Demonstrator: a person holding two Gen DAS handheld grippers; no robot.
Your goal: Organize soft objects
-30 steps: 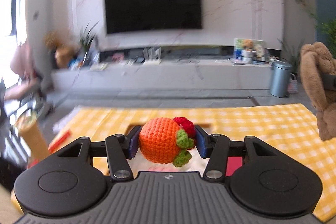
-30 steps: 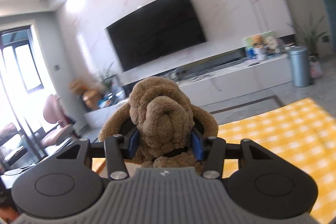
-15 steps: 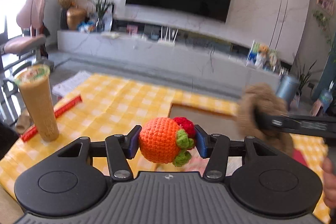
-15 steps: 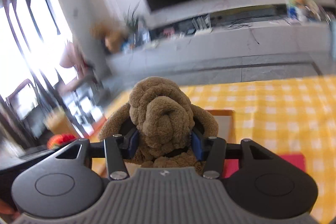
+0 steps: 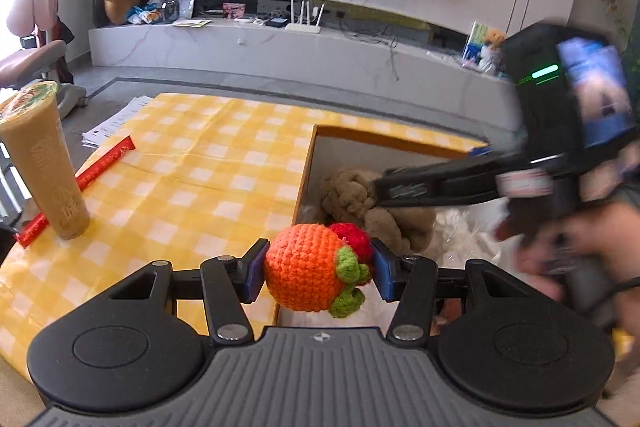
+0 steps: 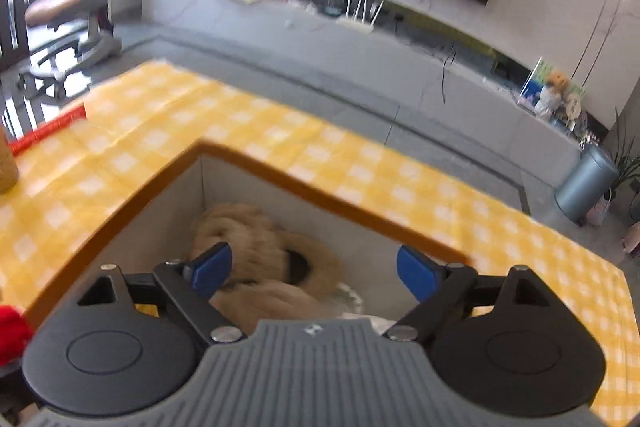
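My left gripper (image 5: 316,273) is shut on an orange crocheted fruit (image 5: 302,273) with green leaves and a red part, held just above the near left corner of an open cardboard box (image 5: 306,163). A brown plush dog (image 5: 348,193) lies inside the box; it also shows in the right wrist view (image 6: 260,251). My right gripper (image 6: 312,269) is open and empty just above the dog inside the box (image 6: 280,171). In the left wrist view the right gripper (image 5: 384,187) reaches into the box from the right.
The table wears a yellow checked cloth (image 5: 192,163). A tall cup of milk tea (image 5: 44,163) and a red ruler (image 5: 80,183) stand at the left edge. White plastic (image 5: 464,227) lies in the box beside the dog.
The right gripper has swung down into the box and opened, and the plush dog now lies inside. The left gripper has come over the box's near corner with the fruit.
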